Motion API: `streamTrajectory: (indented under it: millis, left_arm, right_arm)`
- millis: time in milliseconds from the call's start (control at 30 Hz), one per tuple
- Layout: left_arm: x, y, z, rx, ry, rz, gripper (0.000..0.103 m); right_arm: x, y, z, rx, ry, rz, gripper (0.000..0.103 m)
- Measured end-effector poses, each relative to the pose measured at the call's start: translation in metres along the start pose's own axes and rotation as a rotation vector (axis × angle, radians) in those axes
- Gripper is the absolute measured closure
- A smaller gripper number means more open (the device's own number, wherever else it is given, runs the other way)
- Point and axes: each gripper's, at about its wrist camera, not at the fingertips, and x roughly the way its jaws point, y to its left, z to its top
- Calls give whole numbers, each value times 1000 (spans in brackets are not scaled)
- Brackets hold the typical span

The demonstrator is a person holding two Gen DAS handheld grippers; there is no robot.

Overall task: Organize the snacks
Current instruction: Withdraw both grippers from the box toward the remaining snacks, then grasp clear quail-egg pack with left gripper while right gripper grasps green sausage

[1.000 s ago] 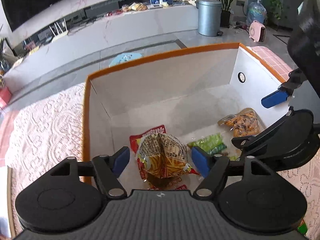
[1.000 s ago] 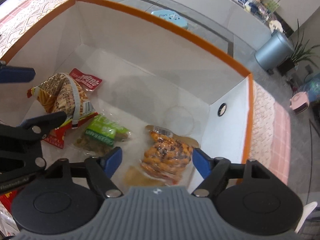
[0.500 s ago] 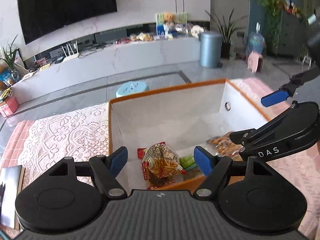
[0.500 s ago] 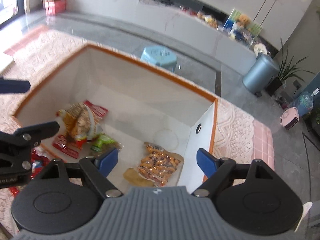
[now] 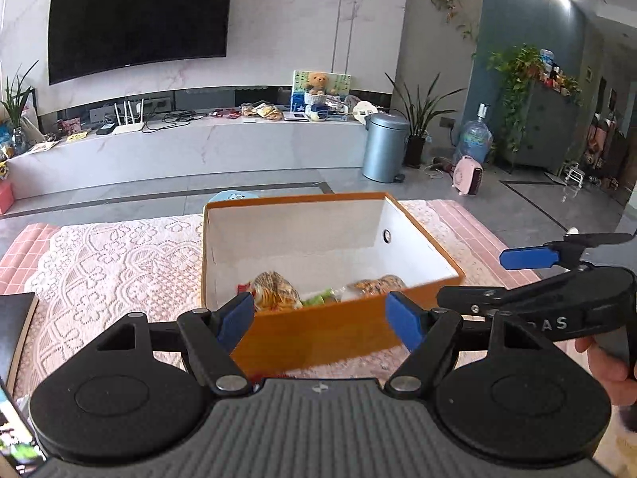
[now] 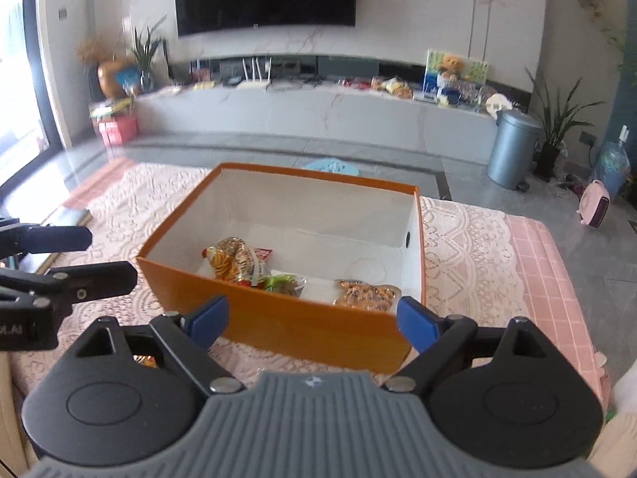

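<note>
Three snack packs already lie in the box [image 6: 278,330]. My left gripper [image 5: 320,314] is wide apart and empty; my right gripper [image 6: 312,314] is opening, also empty. I judge little remains, maybe a wrapper [image 6: 145,359] near me.

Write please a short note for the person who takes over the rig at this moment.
Left claw: open, holds nothing.
Right claw: jaws opening, nothing between them.
Both are in front of the orange box on the lace tablecloth.
In the box: chips bag, green packet, orange snack bag.
Done: these three are inside.
Left: one wrapped snack lies below the right claw; others cannot be seen.
</note>
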Motion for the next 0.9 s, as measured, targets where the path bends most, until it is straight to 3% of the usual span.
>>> streamTrajectory:
  millis: [267, 433, 567, 700, 900]
  left_arm:
    - [-5, -7, -28, -1, 69, -129, 15]
    - [2, -7, -47, 15, 140, -159, 15]
    - [6, -2, -62, 4, 189, -211, 15]
    - [11, -9, -69, 63, 219, -226, 15]
    - [37, -38, -84, 97, 303, -298, 15]
  right_arm:
    - [-37, 3, -56, 70, -62, -13, 13]
    - [-44, 3, -90, 89, -59, -32, 16]
    - [-40, 1, -121, 102, -7, -46, 20]
    - [-27, -1, -148, 95, 55, -84, 28]
    - [-15, -17, -173, 137, 135, -127, 36]
